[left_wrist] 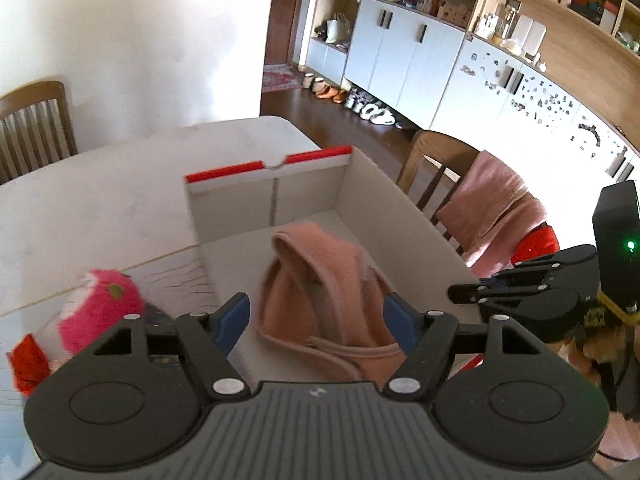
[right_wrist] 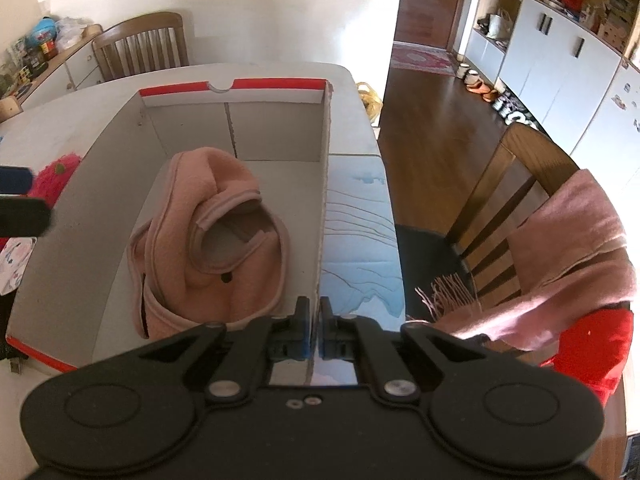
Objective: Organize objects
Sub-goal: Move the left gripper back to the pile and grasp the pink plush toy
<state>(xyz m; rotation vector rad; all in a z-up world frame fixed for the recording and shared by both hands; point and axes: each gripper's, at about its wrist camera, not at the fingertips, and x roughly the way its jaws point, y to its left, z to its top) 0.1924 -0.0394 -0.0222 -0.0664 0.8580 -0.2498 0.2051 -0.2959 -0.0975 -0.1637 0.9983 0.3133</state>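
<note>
An open cardboard box [left_wrist: 376, 184] with a red rim stands on the white table [left_wrist: 100, 188]. A pink fleece garment [left_wrist: 320, 292] lies crumpled on the box floor, also in the right wrist view [right_wrist: 208, 232]. My left gripper [left_wrist: 318, 320] is open above it, blue pads wide on either side and not pressing the cloth. One left fingertip [right_wrist: 16, 180] shows at the left edge of the right wrist view. My right gripper [right_wrist: 315, 320] is shut on the box's thin right wall [right_wrist: 325, 168], seen from the left wrist view [left_wrist: 460, 292] at that wall's near end.
A pink plush toy [left_wrist: 100, 308] and a red item [left_wrist: 24, 364] lie left of the box. A blue mat [right_wrist: 360, 240] lies right of it. A wooden chair [right_wrist: 504, 200] with a pink scarf [right_wrist: 568, 256] stands at the table's right, another chair [right_wrist: 140, 44] at the far side.
</note>
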